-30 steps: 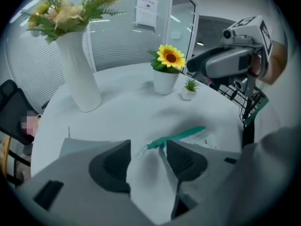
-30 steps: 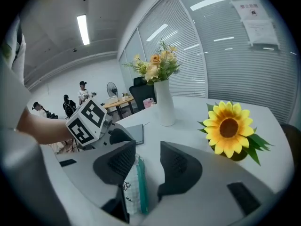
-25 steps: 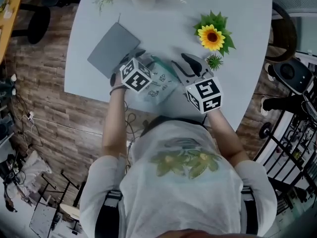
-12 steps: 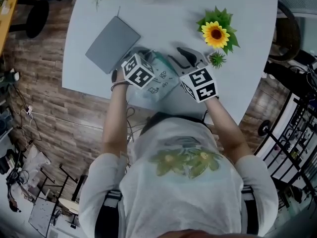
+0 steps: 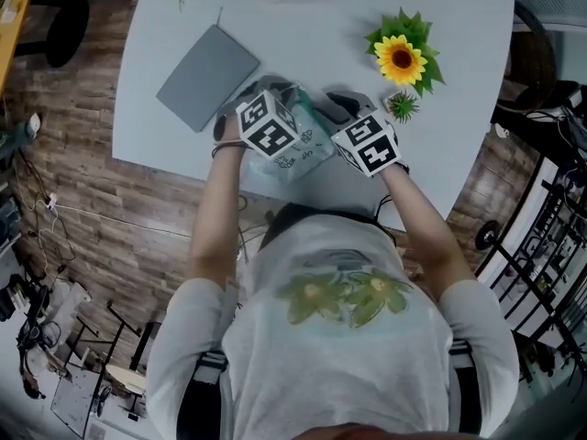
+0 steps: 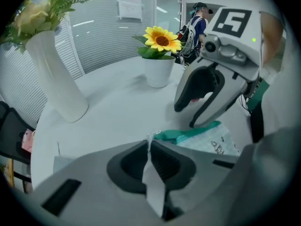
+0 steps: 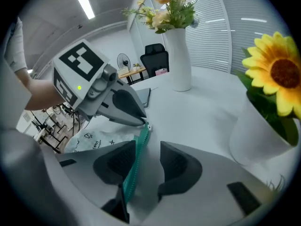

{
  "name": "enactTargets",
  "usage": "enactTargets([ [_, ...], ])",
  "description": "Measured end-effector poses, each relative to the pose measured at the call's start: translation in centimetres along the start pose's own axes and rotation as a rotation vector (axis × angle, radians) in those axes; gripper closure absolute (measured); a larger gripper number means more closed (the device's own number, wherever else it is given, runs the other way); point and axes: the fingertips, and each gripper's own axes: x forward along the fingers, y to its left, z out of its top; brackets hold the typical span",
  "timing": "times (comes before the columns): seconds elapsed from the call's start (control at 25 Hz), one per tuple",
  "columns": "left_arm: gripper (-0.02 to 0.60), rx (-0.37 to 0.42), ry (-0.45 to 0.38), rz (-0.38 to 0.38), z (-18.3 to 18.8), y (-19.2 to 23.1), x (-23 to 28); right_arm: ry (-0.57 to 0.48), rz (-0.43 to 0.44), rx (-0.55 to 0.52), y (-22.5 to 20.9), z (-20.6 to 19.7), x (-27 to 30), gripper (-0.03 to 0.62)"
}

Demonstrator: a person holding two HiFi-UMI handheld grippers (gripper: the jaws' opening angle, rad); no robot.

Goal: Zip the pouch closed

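Observation:
A clear pouch (image 5: 301, 147) with small dark prints and a green zipper (image 7: 136, 159) lies on the white table (image 5: 440, 154) near its front edge. My left gripper (image 6: 149, 149) has just been closing and is now shut on a white flap at the pouch's end, next to the zipper's tip (image 6: 188, 133). My right gripper (image 7: 148, 161) is open over the zipper strip. The strip runs between its jaws and lies against the left pad (image 7: 115, 161), clear of the right one. In the head view both grippers sit close together over the pouch, the left (image 5: 271, 97) beside the right (image 5: 336, 108).
A flat grey case (image 5: 206, 76) lies at the back left of the table. A potted sunflower (image 5: 402, 60) and a small green plant (image 5: 401, 108) stand to the right. A white vase (image 7: 181, 60) with flowers stands at the far edge.
The left gripper's jaws have closed on the pouch's end. The right gripper has come down and in towards the left one, over the zipper.

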Motion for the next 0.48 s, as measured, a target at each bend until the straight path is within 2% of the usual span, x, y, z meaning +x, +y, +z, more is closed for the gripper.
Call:
enactTargets([
  [0.32, 0.555, 0.044, -0.030, -0.005, 0.9, -0.8, -0.3, 0.043, 0.097, -0.078, 4.3, -0.7, 2.3, 0.425],
  [0.48, 0.555, 0.072, -0.018, 0.003, 0.6, -0.9, -0.2, 0.056, 0.126, -0.098, 4.4, -0.8, 2.2, 0.425],
])
